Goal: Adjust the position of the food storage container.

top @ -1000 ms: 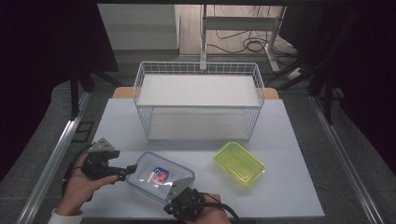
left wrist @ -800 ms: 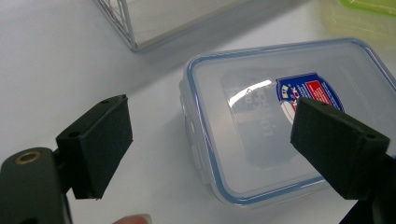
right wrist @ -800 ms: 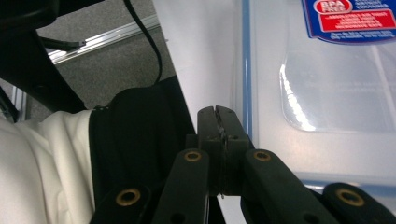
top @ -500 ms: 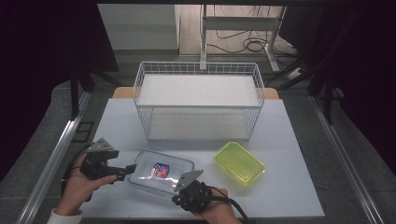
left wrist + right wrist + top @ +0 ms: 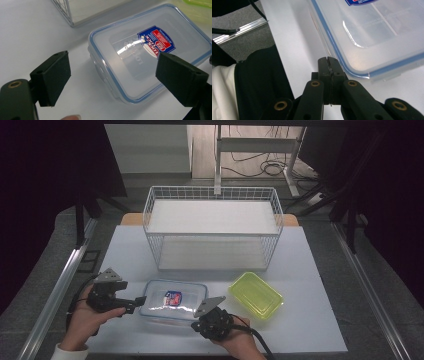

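We have the lidded clear box (image 5: 173, 299) flat on the desk (image 5: 310, 270), ungripped: left claw (image 5: 112, 82) open around its corner, right claw (image 5: 328, 65) closed beside it, lifting remains.

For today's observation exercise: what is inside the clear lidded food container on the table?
Through the clear lid, the food container looks empty. The blue and red brand label on the lid hides the patch beneath it, and glare blurs part of the base, so a small item cannot be excluded.

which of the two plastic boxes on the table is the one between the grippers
The clear box with the blue-rimmed lid and a sticker. The yellow-green box lies off to its right, away from both grippers.
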`<state>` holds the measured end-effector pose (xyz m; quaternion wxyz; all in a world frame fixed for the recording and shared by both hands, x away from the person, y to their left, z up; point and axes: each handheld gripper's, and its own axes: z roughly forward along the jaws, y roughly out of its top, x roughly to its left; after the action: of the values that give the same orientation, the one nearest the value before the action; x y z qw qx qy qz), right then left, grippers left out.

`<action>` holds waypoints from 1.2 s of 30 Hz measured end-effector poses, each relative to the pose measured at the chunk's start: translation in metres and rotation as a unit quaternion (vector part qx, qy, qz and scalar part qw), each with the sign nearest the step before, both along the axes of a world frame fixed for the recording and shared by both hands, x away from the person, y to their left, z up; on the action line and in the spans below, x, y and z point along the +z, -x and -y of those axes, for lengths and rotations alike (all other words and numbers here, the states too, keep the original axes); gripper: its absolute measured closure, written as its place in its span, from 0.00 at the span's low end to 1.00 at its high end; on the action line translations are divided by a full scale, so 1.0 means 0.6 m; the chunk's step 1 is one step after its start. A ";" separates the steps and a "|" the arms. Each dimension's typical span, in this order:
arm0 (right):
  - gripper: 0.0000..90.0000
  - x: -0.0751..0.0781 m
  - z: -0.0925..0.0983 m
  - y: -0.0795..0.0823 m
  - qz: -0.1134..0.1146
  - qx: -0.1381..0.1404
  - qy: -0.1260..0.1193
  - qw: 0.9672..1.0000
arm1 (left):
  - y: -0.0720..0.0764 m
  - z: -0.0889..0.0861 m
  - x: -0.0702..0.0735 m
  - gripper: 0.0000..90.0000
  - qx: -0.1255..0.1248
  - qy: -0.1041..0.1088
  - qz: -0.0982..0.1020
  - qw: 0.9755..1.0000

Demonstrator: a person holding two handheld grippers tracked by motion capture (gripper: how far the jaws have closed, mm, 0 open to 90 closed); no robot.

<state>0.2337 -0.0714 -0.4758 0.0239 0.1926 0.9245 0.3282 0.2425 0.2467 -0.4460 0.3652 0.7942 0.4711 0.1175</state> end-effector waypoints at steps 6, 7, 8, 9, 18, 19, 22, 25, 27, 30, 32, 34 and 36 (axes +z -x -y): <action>0.99 -0.002 0.007 -0.010 0.004 -0.013 -0.001 1.000 | -0.002 -0.001 -0.002 0.14 0.000 0.000 -0.002 1.000; 0.99 -0.002 0.007 -0.010 0.004 -0.013 -0.001 1.000 | -0.002 -0.001 -0.002 0.14 0.001 0.000 -0.002 1.000; 0.99 -0.003 0.008 -0.011 0.005 -0.015 0.000 1.000 | -0.002 -0.001 -0.002 0.14 0.001 0.001 -0.003 1.000; 0.99 -0.002 0.009 -0.011 0.003 -0.019 -0.002 1.000 | -0.002 -0.001 -0.002 0.14 0.001 0.001 -0.003 1.000; 0.99 -0.004 0.010 -0.013 0.005 -0.023 -0.005 1.000 | -0.003 0.000 -0.005 0.14 0.002 0.003 -0.005 1.000; 0.99 -0.004 0.010 -0.013 0.005 -0.023 -0.005 1.000 | -0.003 0.000 -0.005 0.14 0.001 0.004 -0.005 1.000; 0.99 -0.004 0.011 -0.014 0.005 -0.024 -0.006 1.000 | -0.002 0.000 -0.003 0.14 0.001 0.003 -0.004 1.000; 0.99 -0.004 0.011 -0.014 0.005 -0.025 -0.007 1.000 | -0.001 -0.001 -0.002 0.14 0.001 0.005 -0.003 1.000; 0.99 -0.004 0.011 -0.013 0.005 -0.025 -0.006 1.000 | -0.001 -0.001 -0.002 0.14 0.002 0.004 -0.003 1.000; 0.99 0.002 0.018 -0.015 -0.001 -0.027 -0.020 0.999 | -0.001 -0.003 -0.003 0.14 0.002 0.005 -0.003 1.000; 0.99 0.017 0.032 -0.020 0.002 -0.045 -0.044 0.998 | 0.000 -0.005 -0.004 0.14 0.006 0.007 -0.004 1.000; 0.89 0.025 0.042 -0.025 0.000 -0.059 -0.059 0.997 | 0.001 -0.006 -0.004 0.14 0.006 0.011 -0.005 1.000; 0.67 0.029 0.049 -0.027 -0.001 -0.075 -0.068 0.995 | 0.001 -0.007 -0.004 0.14 0.006 0.012 -0.006 1.000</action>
<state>0.2499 -0.1006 -0.4587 0.0341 0.2634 0.8829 0.3871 0.2417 0.2509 -0.4483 0.3715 0.7873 0.4797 0.1095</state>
